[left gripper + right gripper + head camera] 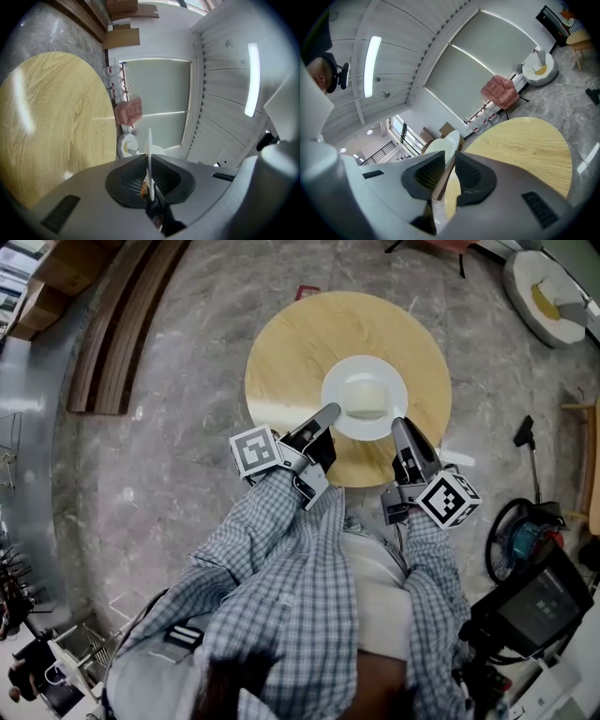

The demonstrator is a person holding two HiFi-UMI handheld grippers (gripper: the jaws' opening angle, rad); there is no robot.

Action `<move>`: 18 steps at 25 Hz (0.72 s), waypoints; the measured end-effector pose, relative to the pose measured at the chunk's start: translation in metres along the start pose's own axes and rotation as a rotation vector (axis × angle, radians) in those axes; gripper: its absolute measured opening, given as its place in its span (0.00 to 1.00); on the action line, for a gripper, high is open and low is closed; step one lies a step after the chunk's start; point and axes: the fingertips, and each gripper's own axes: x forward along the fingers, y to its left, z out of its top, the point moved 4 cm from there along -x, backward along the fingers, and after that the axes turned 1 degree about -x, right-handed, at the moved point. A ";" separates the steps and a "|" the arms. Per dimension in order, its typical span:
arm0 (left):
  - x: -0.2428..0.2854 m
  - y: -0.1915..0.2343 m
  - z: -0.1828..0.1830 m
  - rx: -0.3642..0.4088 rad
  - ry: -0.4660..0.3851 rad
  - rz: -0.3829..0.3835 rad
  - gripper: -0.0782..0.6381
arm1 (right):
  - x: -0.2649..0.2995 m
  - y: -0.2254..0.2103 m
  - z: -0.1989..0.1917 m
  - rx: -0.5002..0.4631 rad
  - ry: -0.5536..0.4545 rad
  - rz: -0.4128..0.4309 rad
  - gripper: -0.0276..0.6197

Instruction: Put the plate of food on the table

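- White plate (364, 365) with pale food (364, 397), held over the middle of the round worktop (291, 352); contact with the wood not discernible.
- Left tool (323, 418) clamped on the near-left rim, right tool (401, 427) clamped on the near-right rim.
- Best lowered level, both sides together.
- Release advisable only once the base sits flat; then withdrawal straight outward.
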 end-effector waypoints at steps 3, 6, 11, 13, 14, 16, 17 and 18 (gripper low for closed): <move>0.004 0.009 0.006 -0.017 0.004 0.013 0.14 | 0.010 -0.006 -0.001 -0.025 0.019 -0.014 0.15; 0.007 0.025 0.016 -0.033 0.002 0.033 0.14 | 0.024 -0.015 -0.006 -0.031 0.038 -0.029 0.15; 0.008 0.037 0.018 -0.043 0.009 0.064 0.14 | 0.031 -0.026 -0.014 -0.010 0.059 -0.059 0.15; 0.008 0.043 0.018 -0.048 0.012 0.078 0.14 | 0.033 -0.029 -0.017 -0.008 0.069 -0.067 0.15; 0.008 0.045 0.018 -0.050 0.014 0.082 0.14 | 0.033 -0.031 -0.019 -0.008 0.073 -0.071 0.15; 0.008 0.050 0.018 -0.045 0.021 0.096 0.14 | 0.034 -0.034 -0.021 -0.005 0.082 -0.078 0.15; 0.007 0.052 0.018 -0.042 0.024 0.105 0.14 | 0.034 -0.035 -0.022 -0.004 0.087 -0.082 0.15; 0.008 0.054 0.017 -0.045 0.026 0.108 0.14 | 0.034 -0.037 -0.023 -0.002 0.093 -0.087 0.15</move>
